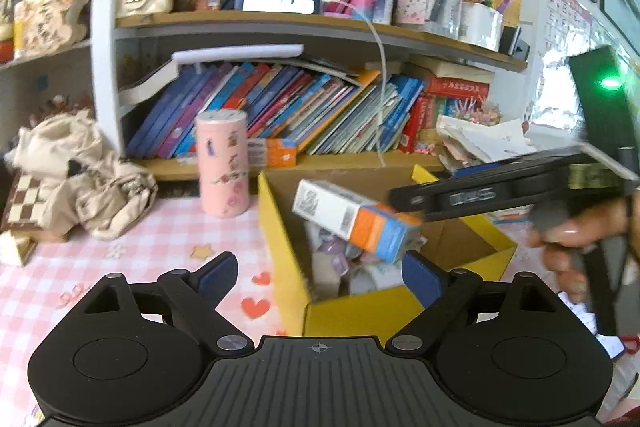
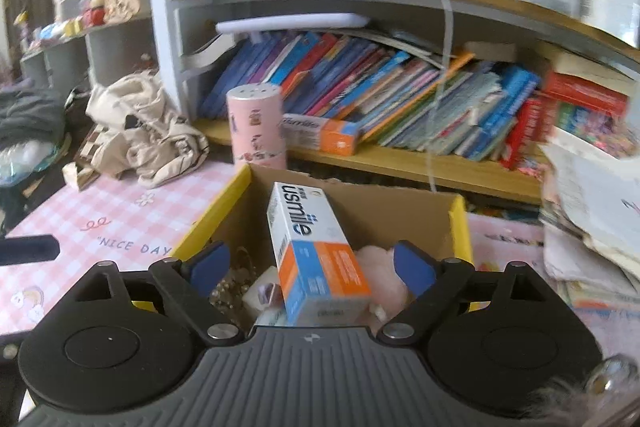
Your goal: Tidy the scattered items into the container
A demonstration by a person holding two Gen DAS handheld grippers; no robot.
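A yellow cardboard box (image 1: 384, 313) stands open on the pink checked table; it also shows in the right wrist view (image 2: 208, 219). A white, orange and blue toothpaste carton (image 2: 316, 259) lies tilted in the box, between the spread fingers of my right gripper (image 2: 312, 269), which do not touch it. The carton (image 1: 356, 219) appears in the left wrist view just beyond the right gripper's tip (image 1: 404, 201). My left gripper (image 1: 320, 277) is open and empty, hovering at the box's near left wall. Small soft items (image 1: 352, 259) lie in the box.
A pink cylindrical can (image 1: 223, 163) stands on the table left of the box. A second toothpaste carton (image 1: 272, 153) lies on the low bookshelf. A beige cloth bag (image 1: 80, 179) sits at the left. Loose papers (image 2: 592, 219) are stacked at the right.
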